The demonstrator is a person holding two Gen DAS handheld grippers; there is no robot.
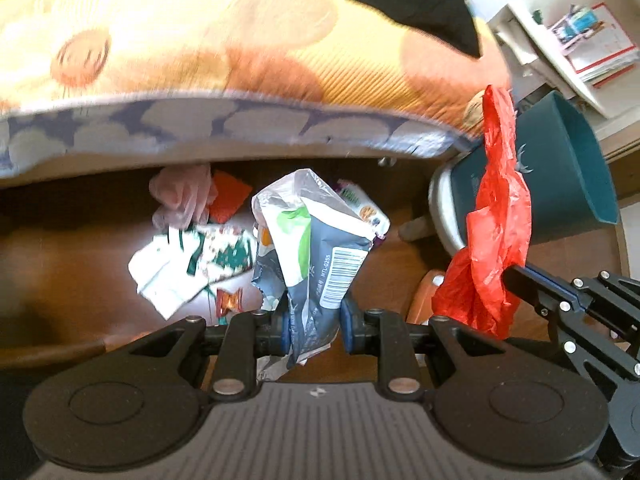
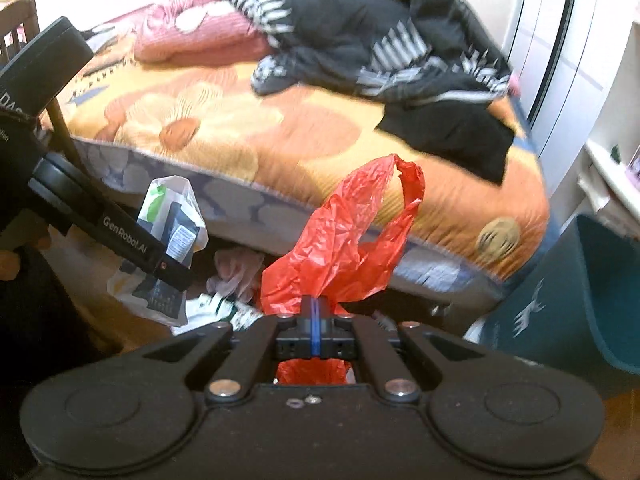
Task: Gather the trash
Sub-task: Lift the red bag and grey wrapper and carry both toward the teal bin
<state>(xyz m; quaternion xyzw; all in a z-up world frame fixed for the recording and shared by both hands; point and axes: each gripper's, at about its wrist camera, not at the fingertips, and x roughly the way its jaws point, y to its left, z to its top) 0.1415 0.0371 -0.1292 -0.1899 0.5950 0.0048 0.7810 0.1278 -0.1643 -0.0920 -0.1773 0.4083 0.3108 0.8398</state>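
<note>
Your left hand-held gripper (image 1: pixel 313 326) is closed on the lower part of an empty pouch (image 1: pixel 316 240), lifted off the floor above the litter (image 1: pixel 192 264) by the bed (image 1: pixel 200 40). It looks light, crinkly and slick, so it will probably flop; pinch a flat doubled fold, not a loose edge. Your right hand-held gripper (image 2: pixel 316 322) is clamped tight on a red bag (image 2: pixel 348 236), thin, limp film that tears easily; gathered folds suit it best. The bin (image 1: pixel 576 168) stands just right of it.

Warm daylight, motion blur, strong fisheye bending at edges.
</note>
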